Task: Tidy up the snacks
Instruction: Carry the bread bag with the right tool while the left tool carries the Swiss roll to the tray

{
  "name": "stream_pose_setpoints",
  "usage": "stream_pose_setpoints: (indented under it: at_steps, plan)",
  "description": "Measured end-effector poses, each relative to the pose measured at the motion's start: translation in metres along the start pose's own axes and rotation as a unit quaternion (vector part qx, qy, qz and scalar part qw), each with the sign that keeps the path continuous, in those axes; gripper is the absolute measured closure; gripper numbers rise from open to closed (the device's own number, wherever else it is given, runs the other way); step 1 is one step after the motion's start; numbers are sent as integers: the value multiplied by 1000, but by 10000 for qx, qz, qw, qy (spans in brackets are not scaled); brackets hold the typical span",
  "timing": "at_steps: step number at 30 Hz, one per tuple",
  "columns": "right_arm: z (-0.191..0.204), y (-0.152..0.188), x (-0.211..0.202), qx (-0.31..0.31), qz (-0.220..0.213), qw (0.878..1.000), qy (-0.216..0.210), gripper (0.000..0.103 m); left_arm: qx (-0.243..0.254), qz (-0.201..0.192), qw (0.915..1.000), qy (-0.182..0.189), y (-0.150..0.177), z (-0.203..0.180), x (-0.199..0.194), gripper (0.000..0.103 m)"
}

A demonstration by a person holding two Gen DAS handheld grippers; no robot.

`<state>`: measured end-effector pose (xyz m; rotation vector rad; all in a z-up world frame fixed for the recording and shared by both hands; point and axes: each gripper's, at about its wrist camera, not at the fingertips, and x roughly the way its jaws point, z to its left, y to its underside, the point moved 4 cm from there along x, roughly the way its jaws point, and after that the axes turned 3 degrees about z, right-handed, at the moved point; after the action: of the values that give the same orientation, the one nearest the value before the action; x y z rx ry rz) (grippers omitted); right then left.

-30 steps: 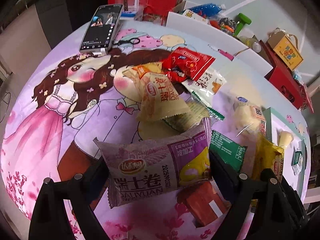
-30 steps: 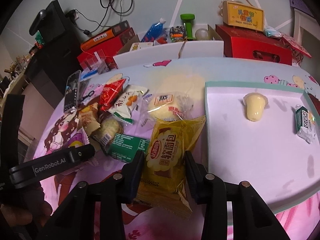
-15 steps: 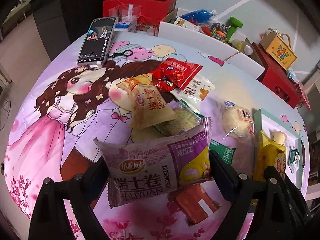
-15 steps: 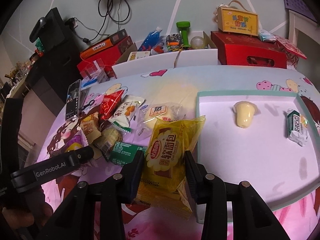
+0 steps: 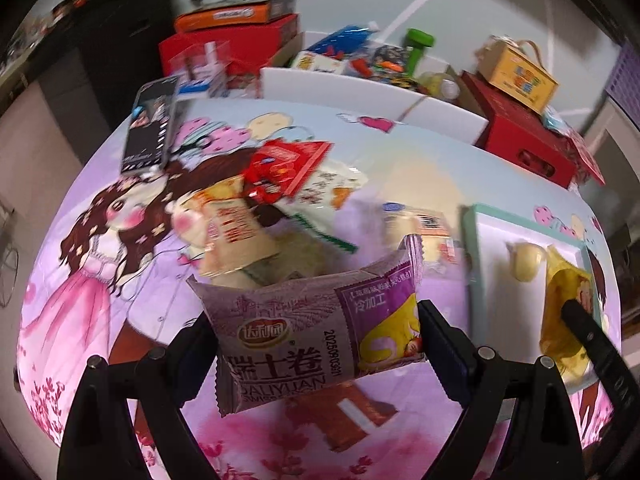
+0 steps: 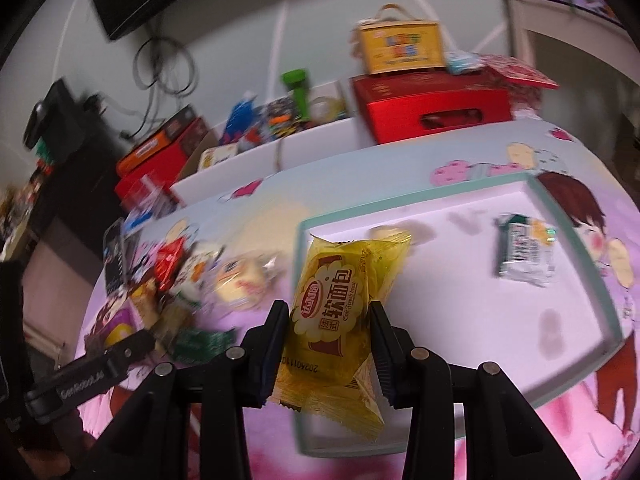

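My left gripper (image 5: 316,344) is shut on a purple Swiss-roll packet (image 5: 308,332), held above the cartoon tablecloth. My right gripper (image 6: 330,344) is shut on a yellow soft-bread packet (image 6: 336,308), held over the left part of the teal-rimmed white tray (image 6: 576,236); the packet also shows in the left wrist view (image 5: 564,312). In the tray lie a pale yellow jelly cup (image 5: 524,264) and a green-white packet (image 6: 524,252). A pile of loose snacks (image 5: 280,184) lies left of the tray.
A phone (image 5: 154,124) lies at the table's far left. White bins (image 5: 360,96) with toys, red boxes (image 6: 432,108) and a yellow carton (image 6: 400,46) stand along the far edge. A green packet (image 6: 200,344) lies near the left gripper.
Both grippers have swung right toward the tray with their packets. The yellow packet has gone from beside the tray to over its left part.
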<state>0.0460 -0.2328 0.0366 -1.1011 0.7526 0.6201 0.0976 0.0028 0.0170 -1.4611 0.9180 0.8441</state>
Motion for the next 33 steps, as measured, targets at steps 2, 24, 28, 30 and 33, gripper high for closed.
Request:
stream_pose_setpoints:
  at_steps: [2,24,28,30,33]
  plan:
    - [-14,-4,-5,132,-49,9999,75,60,180,-27,9998,63,-1,-15,-2,10]
    - [-167,-19,-62,1755,-648,9808,557,60,2382,-110,9679,793,37,-197,13,10]
    - [-176,-17,-58,1844,-582,9795,575,60,2433,-65,9663,836,42,-203,18,10]
    - [-177,-16,-52,1849,-508,9800,539,60,2458,-40,9659,815,42,-204,21,10]
    - [-175,-12,-42,1798,-359,9815,550,60,2495,-35,9654,762,45,-205,25,10]
